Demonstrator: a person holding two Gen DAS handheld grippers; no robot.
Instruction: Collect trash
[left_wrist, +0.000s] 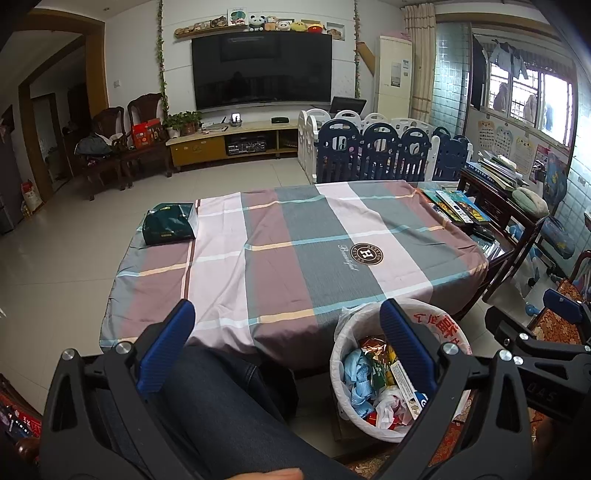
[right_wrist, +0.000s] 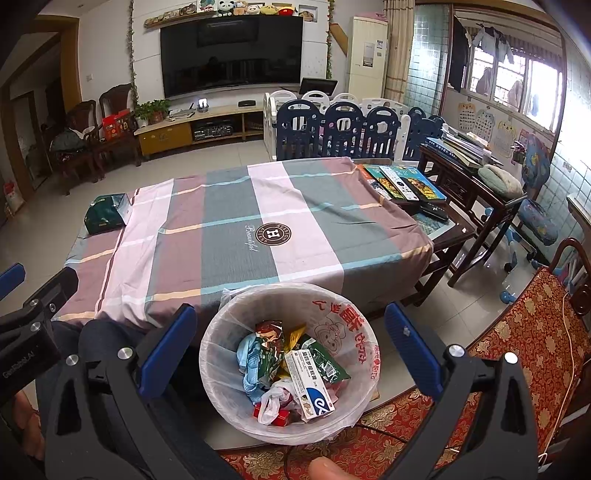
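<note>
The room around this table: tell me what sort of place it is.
Most likely a family living room: a large wall-mounted TV above a low media cabinet, a child's playpen fence, and a table draped in a plaid tablecloth.

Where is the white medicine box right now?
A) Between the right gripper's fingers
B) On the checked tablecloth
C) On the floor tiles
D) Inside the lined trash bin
D: the white medicine box lies among wrappers inside the lined trash bin, while the right gripper and the left gripper are both open and empty, and the tablecloth carries no such box.
</note>
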